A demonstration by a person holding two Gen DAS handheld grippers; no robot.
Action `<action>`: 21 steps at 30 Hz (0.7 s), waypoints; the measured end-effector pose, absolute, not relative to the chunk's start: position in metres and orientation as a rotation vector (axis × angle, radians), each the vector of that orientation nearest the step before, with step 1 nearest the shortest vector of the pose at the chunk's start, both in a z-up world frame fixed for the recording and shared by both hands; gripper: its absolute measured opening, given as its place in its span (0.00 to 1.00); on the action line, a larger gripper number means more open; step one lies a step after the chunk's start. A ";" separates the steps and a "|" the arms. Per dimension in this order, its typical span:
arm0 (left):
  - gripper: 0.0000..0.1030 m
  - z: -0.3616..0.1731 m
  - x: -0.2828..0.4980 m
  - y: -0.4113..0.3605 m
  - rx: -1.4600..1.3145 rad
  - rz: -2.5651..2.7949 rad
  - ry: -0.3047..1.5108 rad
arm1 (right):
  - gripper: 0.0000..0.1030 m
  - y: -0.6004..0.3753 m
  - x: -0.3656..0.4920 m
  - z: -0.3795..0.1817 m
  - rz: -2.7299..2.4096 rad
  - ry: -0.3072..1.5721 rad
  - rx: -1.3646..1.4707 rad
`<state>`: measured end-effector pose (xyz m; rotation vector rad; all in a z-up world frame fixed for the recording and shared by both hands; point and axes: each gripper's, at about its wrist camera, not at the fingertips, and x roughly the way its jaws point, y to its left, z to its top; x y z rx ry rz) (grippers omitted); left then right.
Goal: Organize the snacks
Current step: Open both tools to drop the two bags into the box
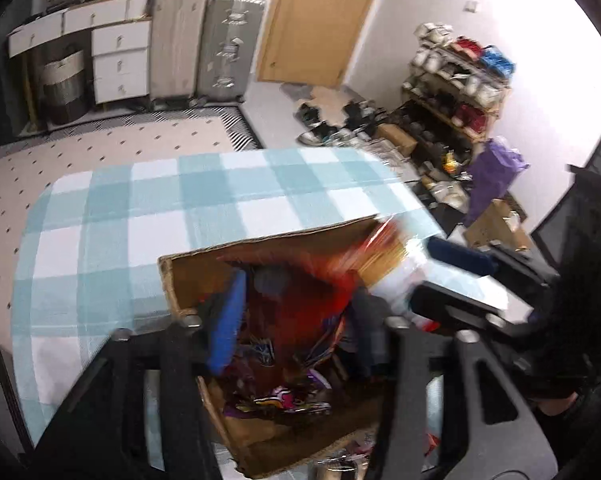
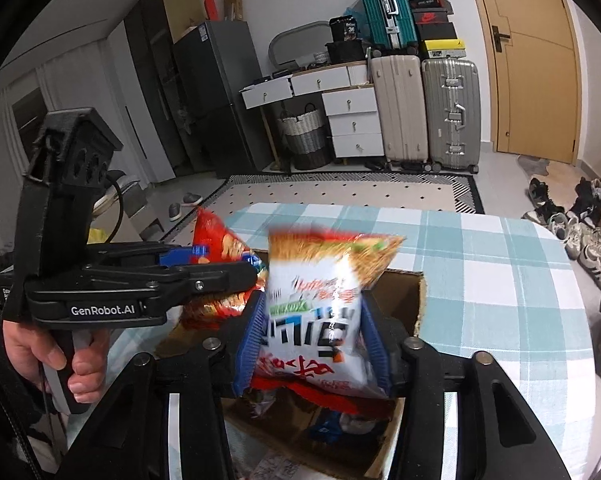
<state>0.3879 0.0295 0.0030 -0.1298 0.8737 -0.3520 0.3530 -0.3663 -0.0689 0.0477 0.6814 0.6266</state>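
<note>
1. Cluttered room behind: drawers and suitcases along the far wall, shoes on the floor at right. Nearer, desk [image 2: 500,280] under a blue-and-white checked cloth, with an open cardboard box [image 2: 414,300] at its near edge, already part-filled with snack packets.
2. Far left in the right wrist view: left hand [image 2: 48,344] wrapped round the handle of the left gripper [image 1: 296,320], aimed across over the box.
3. Left gripper: jaws part-way open, red bag [image 1: 300,292] between the fingers and over the box mouth. Bag badly smeared; probably loose rather than pinched.
4. Right gripper [image 2: 314,344]: jaws also part-way open, white bag [image 2: 312,312] upright between the blue pads [image 2: 250,344], its sides about touching both. Bag blurred while the fingers look sharp, so likely slipping free, not squeezed.
5. Step in hand, as judged: dropping both bags into the box.
6. Next move: spread both jaws enough for the bags to fall clear, then lift away without snagging a bag edge or catching the box wall; after that, look for any snacks left outside.
</note>
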 end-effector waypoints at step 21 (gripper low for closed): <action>0.81 0.042 0.330 0.027 -0.036 -0.272 0.771 | 0.78 -0.395 0.314 -0.041 0.620 0.594 0.069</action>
